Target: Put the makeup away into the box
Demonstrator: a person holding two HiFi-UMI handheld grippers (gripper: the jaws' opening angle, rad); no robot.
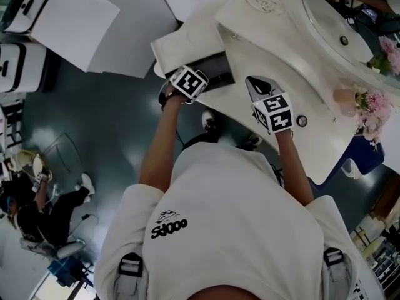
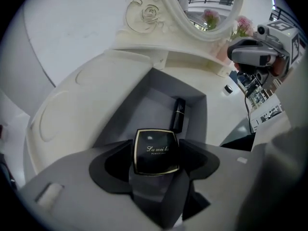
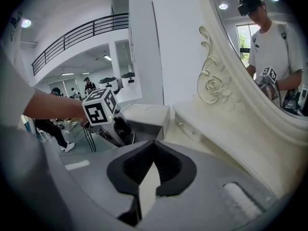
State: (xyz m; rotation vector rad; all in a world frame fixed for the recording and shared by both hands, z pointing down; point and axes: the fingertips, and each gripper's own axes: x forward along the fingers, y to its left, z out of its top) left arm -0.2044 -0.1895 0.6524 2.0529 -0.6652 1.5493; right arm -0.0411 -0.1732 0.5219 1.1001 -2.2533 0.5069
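A black square compact (image 2: pixel 155 150) with a gold rim and pale lettering sits between the jaws of my left gripper (image 2: pixel 155 154), which is shut on it. It hangs just above the near edge of the open grey box (image 2: pixel 142 110). A black lipstick tube (image 2: pixel 178 114) lies inside the box by its right wall. In the head view the box (image 1: pixel 209 67) rests at the left end of the white vanity (image 1: pixel 312 145), with the left gripper (image 1: pixel 189 83) over it. To the right of it, above the vanity top, my right gripper (image 3: pixel 153 166) is shut and holds nothing.
An oval mirror (image 1: pixel 334 24) with a carved white frame stands at the back of the vanity. Pink flowers (image 1: pixel 370 108) and a small round knob (image 1: pixel 302 121) are at the right end. A person (image 1: pixel 37 211) sits on the floor at the far left.
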